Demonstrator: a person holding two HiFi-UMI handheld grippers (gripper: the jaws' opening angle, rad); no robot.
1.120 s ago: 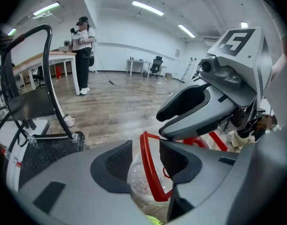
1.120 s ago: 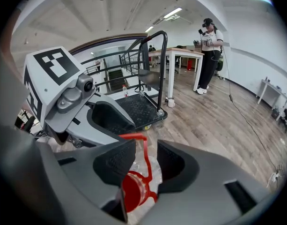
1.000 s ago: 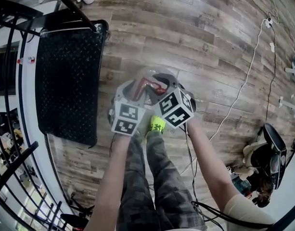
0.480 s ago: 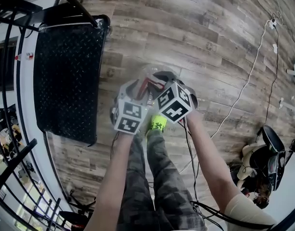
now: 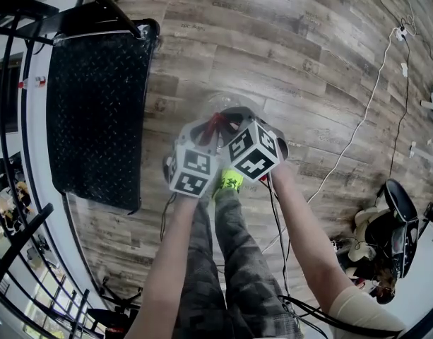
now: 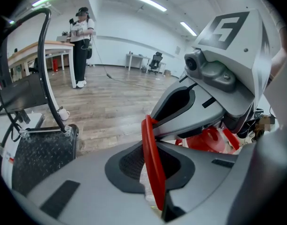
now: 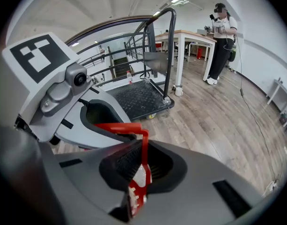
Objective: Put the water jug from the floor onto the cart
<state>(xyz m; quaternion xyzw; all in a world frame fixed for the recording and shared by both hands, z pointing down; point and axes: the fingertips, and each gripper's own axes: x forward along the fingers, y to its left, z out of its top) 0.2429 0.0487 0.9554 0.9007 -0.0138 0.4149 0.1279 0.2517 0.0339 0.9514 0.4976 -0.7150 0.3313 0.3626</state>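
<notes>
Had a grey-brown plank floor [image 5: 294, 55] and plain white walls [image 6: 134, 39]. Was lit by ceiling strip lights [image 6: 150, 3]. Held a wood-topped table [image 7: 192, 34] on white legs, a far office chair [image 6: 156, 60] and a black railing [image 5: 10, 9]; had a white cable [image 5: 355, 134] lying across the planks.

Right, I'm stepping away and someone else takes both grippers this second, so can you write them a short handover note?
Left gripper: jaws have just been closing, now shut on the red plastic carry handle of the clear plastic water jug.
Right gripper: also just closed, shut on the same handle.
The jug stands on the wooden plank floor; the black diamond-plate platform cart is to its left in the head view.
Done: both grips taken.
Left: lift the jug, carry it over, set it on the cart.
</notes>
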